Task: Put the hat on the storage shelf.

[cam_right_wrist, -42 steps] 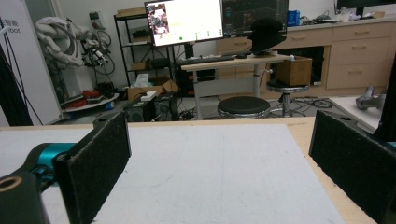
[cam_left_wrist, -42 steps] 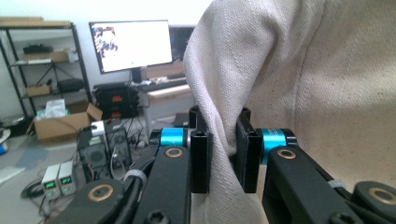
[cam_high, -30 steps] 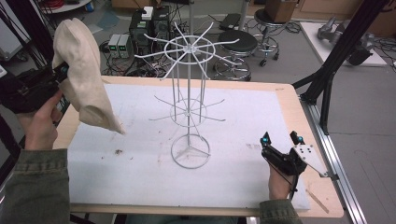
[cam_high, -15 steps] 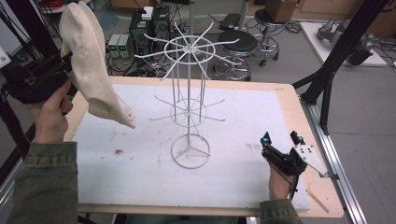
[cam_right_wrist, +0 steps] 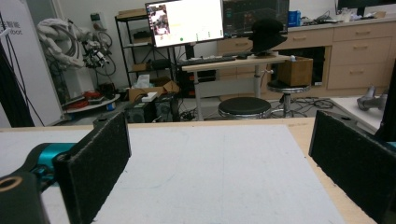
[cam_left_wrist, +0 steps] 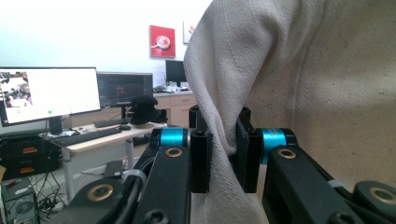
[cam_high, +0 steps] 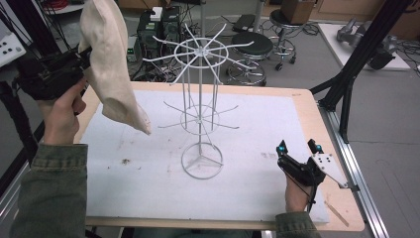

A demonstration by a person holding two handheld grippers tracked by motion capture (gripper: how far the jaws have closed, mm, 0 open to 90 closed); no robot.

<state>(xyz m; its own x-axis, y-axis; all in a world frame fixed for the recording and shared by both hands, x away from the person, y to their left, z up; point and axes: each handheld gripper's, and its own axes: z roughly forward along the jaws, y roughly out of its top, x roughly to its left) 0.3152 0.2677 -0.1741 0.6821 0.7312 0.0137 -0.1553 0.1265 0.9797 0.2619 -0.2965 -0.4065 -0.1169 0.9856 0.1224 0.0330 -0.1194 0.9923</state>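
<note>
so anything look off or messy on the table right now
Mostly tidy. The white mat has a few small dark specks and smudges near its left side. The wire rack stands upright, and the beige cloth hangs clear of it in the left claw.

The place was a robotics lab shared with office desks. A pale wooden worktop (cam_high: 307, 106) under a white mat stood inside a frame of black metal struts (cam_high: 364, 47). Behind it, two wide computer monitors (cam_right_wrist: 186, 21) and a black keyboard (cam_right_wrist: 205, 59) sat on a height-adjustable desk, round black stools (cam_right_wrist: 244, 108) stood on the grey floor, and metal shelving (cam_right_wrist: 135, 44) held coiled cables and electronic boxes.
</note>
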